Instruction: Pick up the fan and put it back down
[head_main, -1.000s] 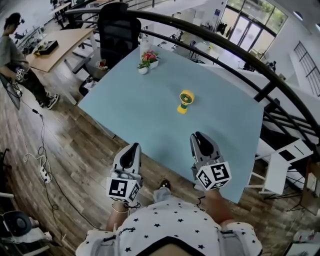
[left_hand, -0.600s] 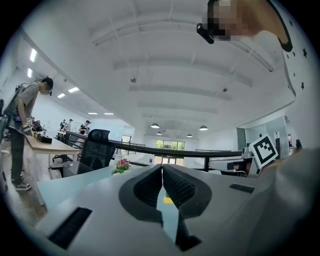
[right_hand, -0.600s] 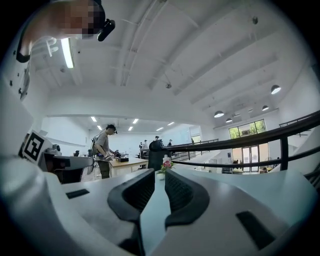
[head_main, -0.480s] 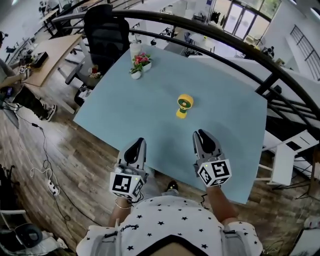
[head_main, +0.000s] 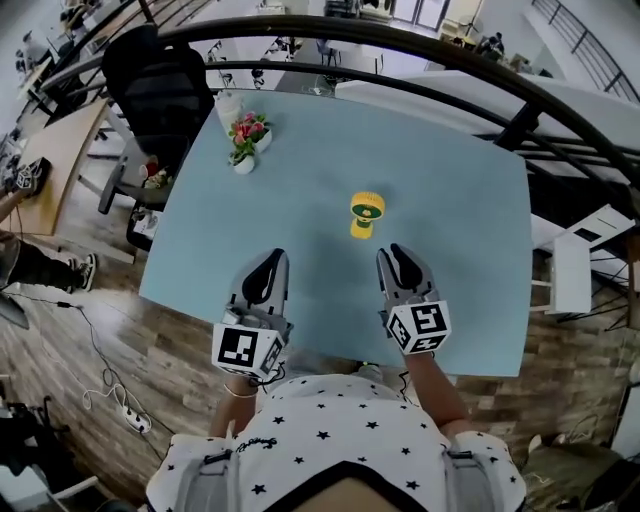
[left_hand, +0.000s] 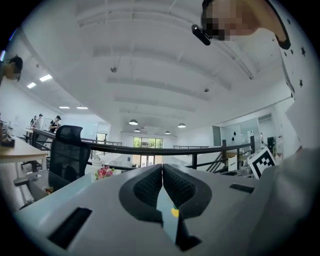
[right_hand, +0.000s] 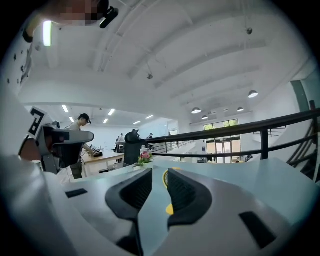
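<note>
Right gripper (right_hand: 159, 174): fingers (right_hand: 186, 194) parted, having just been opening. Nothing lies between them, only a gap through which the fan shows well ahead.

Left gripper (left_hand: 162, 169): fingers (left_hand: 146, 189) clenched tip to tip, grasping nothing.

Position: both grippers hover side by side over the near edge of the pale blue tabletop (head_main: 460, 210), apart from each other.

Task item: the small yellow plastic desk fan (head_main: 366, 212) stands near the tabletop's middle. It is ahead of both grippers, nearer the right one's line, and touched by neither. A white pot of pink flowers (head_main: 245, 138) sits well apart, toward the far left corner.

Assessment: the approach is the step in hand; the pickup is not yet made.

Next move, as judged: carry the right gripper forward to the fan with the fingers spread wider than its stem, then close on a firm part, lift, and set it down upright. The fan may tip if nudged before the fingers close.
</note>
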